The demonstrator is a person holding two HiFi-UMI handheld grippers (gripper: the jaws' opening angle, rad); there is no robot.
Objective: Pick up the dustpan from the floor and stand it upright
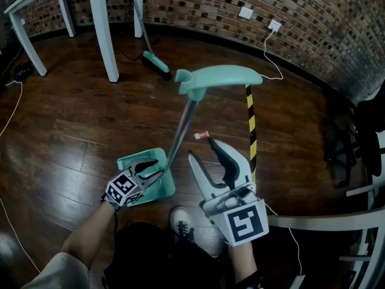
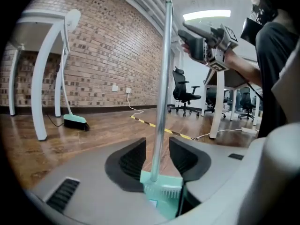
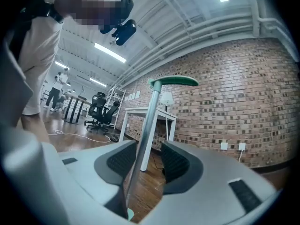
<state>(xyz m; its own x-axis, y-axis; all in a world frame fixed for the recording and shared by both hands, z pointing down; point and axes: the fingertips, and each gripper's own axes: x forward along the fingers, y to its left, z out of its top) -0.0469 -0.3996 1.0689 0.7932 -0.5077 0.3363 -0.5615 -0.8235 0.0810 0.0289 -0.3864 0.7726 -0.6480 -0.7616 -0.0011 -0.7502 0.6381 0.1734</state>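
Standing upright on the dark wooden floor (image 1: 60, 131), the mint-green dustpan (image 1: 144, 185) rested on its pan just in front of the person's shoe (image 1: 180, 220). Its metal pole (image 1: 180, 125) rose, leaning slightly, to a curved green grip (image 1: 219, 77) at the top. The left claw (image 1: 147, 170) sat low, right where the pole joins the pan. Its 2 jaws stood apart on either side of the pole, with a thin strip of floor showing on each side, so it was open rather than clamped. The right claw (image 1: 209, 158) was held higher and to the right of the pole. Its 2 jaws were spread wide, and from its own camera the pole ran up between them without being pinched. A strip of black-and-yellow tape (image 1: 251, 131) lay on the floor just beyond the right claw. Toward the far edge of the floor, a green broom (image 1: 155, 64) leaned near a white table leg (image 1: 103, 29), close to the brick wall (image 1: 301, 23).
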